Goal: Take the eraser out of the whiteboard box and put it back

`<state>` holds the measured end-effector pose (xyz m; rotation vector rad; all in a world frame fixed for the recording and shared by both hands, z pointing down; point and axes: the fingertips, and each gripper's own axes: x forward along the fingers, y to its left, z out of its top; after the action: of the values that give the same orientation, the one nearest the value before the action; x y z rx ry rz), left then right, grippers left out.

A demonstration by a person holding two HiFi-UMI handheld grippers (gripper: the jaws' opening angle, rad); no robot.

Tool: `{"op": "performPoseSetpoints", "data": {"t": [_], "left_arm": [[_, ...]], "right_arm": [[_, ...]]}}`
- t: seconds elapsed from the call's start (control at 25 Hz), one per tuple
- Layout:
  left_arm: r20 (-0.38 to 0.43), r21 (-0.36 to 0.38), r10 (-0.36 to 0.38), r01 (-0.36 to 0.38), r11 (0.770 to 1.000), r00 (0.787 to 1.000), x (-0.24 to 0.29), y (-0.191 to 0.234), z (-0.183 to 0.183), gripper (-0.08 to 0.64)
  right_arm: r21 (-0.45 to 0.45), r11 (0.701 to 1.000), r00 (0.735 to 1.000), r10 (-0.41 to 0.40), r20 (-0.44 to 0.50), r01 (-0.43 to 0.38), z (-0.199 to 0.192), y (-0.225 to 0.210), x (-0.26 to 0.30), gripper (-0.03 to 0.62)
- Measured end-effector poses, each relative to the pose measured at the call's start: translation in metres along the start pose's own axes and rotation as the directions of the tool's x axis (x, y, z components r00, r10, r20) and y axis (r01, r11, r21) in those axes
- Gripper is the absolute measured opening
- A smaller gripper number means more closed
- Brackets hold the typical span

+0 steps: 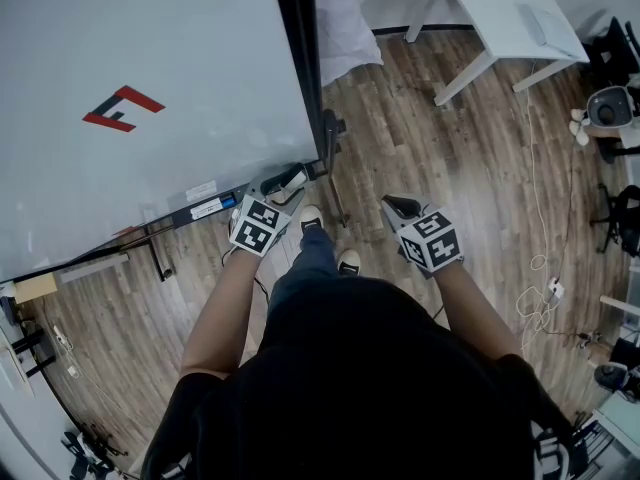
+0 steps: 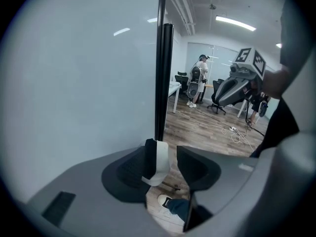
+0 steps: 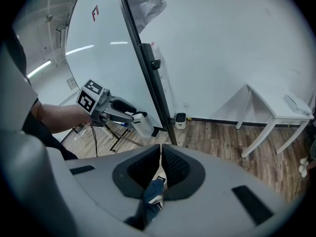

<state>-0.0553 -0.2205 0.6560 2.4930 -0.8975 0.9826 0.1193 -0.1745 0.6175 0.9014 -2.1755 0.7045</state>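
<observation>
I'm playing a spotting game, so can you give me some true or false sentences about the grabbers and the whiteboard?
1. The left gripper has its jaws apart, with the eraser between them. True.
2. The right gripper is carrying the eraser. False: its jaws are together with nothing in them, and it is held above the floor.
3. The whiteboard has a red and dark logo on it. True.
4. The floor is covered in green carpet. False: it is wooden planks.
5. The eraser is leaning against the right jaw of the left gripper. False: it rests against the left jaw, with a gap to the right one.
</observation>
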Motion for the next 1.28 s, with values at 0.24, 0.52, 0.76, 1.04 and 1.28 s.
{"op": "performPoseSetpoints", "data": {"t": [0.24,0.52,0.76,1.04,1.28], "left_arm": [[0.0,0.009,-0.015,0.015,1.0,1.0,0.012,0.0,-0.004,0.207],[-0.013,0.015,-0.023,0.023,1.0,1.0,0.016,0.003,-0.004,0.207],[-0.032,0.009,-0.029,0.029,1.0,0.999,0.023,0.006,-0.013,0.207],[-0.035,0.008,-0.054,0.054,0.998,0.998,0.023,0.005,-0.008,0.204],[-0.043,0.006,-0.052,0.053,0.999,0.998,0.024,0.005,-0.01,0.186]], "right_arm": [[0.003,1.0,1.0,0.0,-0.007,0.0,0.0,-0.002,0.004,-0.003],[0.001,1.0,1.0,0.008,-0.021,-0.008,-0.002,0.0,0.008,-0.003],[0.001,1.0,1.0,0.005,-0.025,-0.005,-0.001,-0.001,0.01,-0.003],[0.003,1.0,1.0,0.0,-0.028,0.0,-0.003,-0.003,0.01,-0.003],[0.003,1.0,1.0,0.002,-0.026,-0.002,-0.003,-0.003,0.01,-0.003]]}}
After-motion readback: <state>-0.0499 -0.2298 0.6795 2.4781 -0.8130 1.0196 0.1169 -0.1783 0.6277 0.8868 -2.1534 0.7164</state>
